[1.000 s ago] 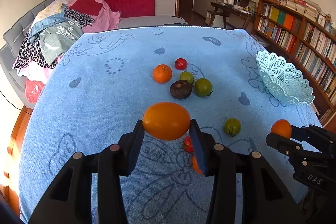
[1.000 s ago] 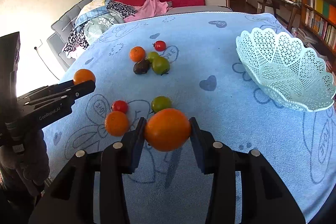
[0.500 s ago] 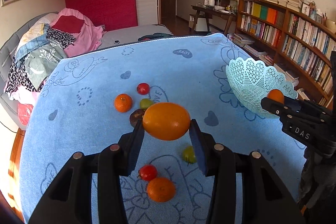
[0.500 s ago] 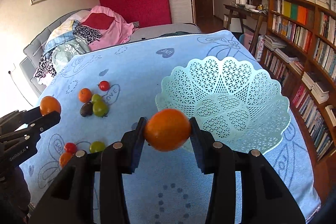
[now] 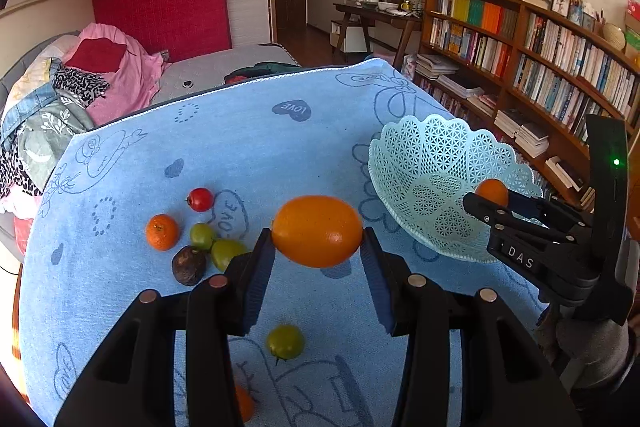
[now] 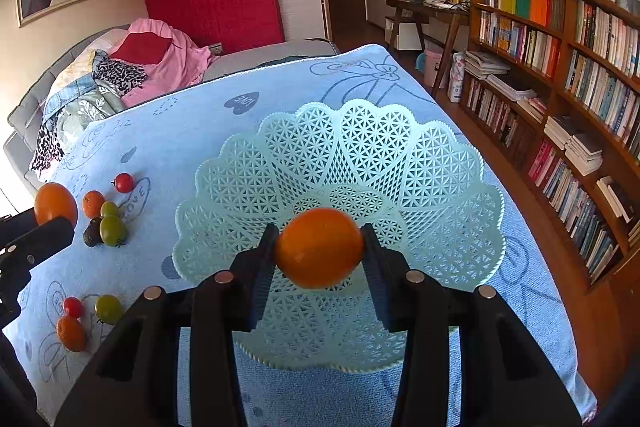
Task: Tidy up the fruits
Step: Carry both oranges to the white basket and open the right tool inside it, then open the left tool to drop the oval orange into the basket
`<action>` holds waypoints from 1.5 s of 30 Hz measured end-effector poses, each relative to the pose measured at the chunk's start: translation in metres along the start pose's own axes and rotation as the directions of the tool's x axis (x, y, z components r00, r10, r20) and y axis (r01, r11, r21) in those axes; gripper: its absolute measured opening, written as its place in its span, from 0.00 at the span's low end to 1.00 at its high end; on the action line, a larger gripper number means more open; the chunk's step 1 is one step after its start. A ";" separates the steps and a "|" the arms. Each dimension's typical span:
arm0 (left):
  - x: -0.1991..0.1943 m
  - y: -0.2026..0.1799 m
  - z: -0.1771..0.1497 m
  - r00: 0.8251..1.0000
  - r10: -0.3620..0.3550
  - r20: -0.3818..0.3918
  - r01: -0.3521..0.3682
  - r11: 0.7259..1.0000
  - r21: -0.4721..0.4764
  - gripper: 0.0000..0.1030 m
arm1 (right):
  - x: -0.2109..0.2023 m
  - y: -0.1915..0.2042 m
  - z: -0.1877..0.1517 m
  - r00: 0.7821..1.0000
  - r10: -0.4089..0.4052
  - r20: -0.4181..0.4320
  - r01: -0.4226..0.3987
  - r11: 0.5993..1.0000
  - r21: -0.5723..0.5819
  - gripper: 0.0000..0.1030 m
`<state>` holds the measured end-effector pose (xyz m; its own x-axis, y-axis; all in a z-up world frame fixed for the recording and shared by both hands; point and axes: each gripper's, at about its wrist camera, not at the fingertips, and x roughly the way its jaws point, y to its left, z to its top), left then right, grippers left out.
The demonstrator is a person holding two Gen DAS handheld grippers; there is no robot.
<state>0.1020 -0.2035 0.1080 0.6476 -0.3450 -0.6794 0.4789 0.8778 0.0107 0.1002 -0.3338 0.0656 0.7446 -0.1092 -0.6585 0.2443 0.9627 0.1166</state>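
Observation:
My left gripper (image 5: 318,255) is shut on an orange (image 5: 317,230), held above the blue cloth left of the pale green lattice basket (image 5: 424,163). My right gripper (image 6: 319,259) is shut on a second orange (image 6: 319,247), which hangs over the basket's (image 6: 440,163) bowl. In the left wrist view that right gripper (image 5: 486,201) reaches in over the basket's near rim. Loose fruit lies on the cloth: a red tomato (image 5: 200,199), a small orange (image 5: 161,231), two green fruits (image 5: 202,235), a dark brown fruit (image 5: 189,265) and a green tomato (image 5: 285,342).
The blue towel (image 5: 240,147) covers the surface; its right edge drops toward a bookshelf (image 6: 580,75). Piled clothes (image 5: 80,83) lie on a sofa at the far left. A red tomato (image 6: 72,306) and an orange (image 6: 71,333) sit near the front left edge.
Both grippers have swung to the right with their oranges. The right one went from over the cloth to above the basket; the left one drew closer to the basket.

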 end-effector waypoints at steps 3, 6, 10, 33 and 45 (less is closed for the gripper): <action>0.009 -0.012 0.009 1.000 -0.009 -0.001 0.009 1.000 0.014 0.43 | -0.001 -0.006 0.003 1.000 -0.008 0.013 0.008 1.000 0.014 0.58; 0.018 -0.022 0.017 0.999 -0.031 -0.006 0.031 0.999 0.023 0.43 | -0.006 -0.011 0.005 0.999 -0.027 0.034 0.026 0.999 0.018 0.62; 0.032 -0.035 0.026 0.998 -0.054 -0.013 0.055 0.998 0.040 0.43 | -0.008 -0.022 0.008 0.999 -0.036 0.039 0.034 0.998 0.045 0.62; 0.066 -0.051 0.041 0.999 -0.035 0.004 0.035 0.999 0.040 0.85 | -0.023 -0.036 0.018 0.994 -0.086 0.070 0.080 0.993 0.084 0.73; 0.049 -0.030 0.035 0.999 0.028 0.022 -0.028 1.000 0.005 0.88 | -0.034 -0.020 0.017 0.994 -0.051 0.094 0.046 0.998 0.049 0.75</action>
<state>0.1400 -0.2581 0.0995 0.6739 -0.3277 -0.6622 0.4635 0.8854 0.0335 0.0804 -0.3533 0.0980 0.7866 -0.1808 -0.5904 0.3084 0.9434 0.1220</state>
